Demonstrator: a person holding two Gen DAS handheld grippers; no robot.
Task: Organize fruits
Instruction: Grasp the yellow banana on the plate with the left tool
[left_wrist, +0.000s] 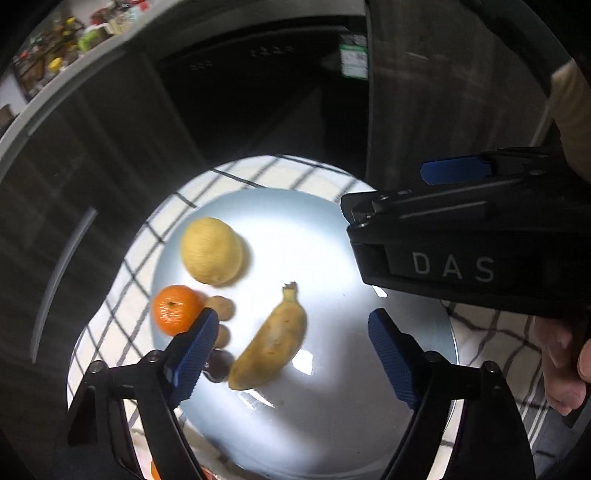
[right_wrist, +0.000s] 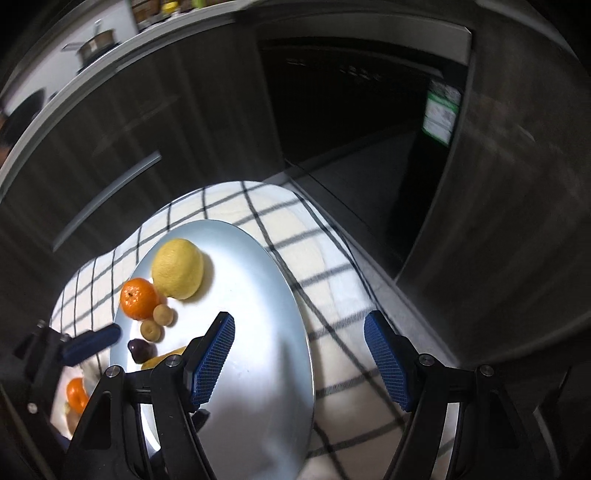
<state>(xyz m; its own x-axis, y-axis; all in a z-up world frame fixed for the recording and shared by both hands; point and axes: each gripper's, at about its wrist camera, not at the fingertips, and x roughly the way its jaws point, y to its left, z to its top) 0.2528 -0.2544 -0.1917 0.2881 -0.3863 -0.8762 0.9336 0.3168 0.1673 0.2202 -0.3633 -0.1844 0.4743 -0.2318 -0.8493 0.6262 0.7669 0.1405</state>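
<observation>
My left jaws (left_wrist: 291, 354) stood open over the plate (left_wrist: 332, 424), nothing between the pads. The banana (left_wrist: 271, 341) lay just under and between them, a little toward my left pad, not touched. Its long axis ran slantwise, stem up and away from me, blunt end near my left pad; I judged I would have to close across its width, not along it. Beyond that pad sat the orange (left_wrist: 175, 308), and farther out the lemon (left_wrist: 212, 251), with small brown and dark fruits between (too blurred to name).

My right jaws (right_wrist: 299, 360) were open and empty too, hanging over the plate's bare edge and the checked cloth (right_wrist: 332, 258), with all the fruit off past their left pad. So the left was plainly the nearer one for the banana.
</observation>
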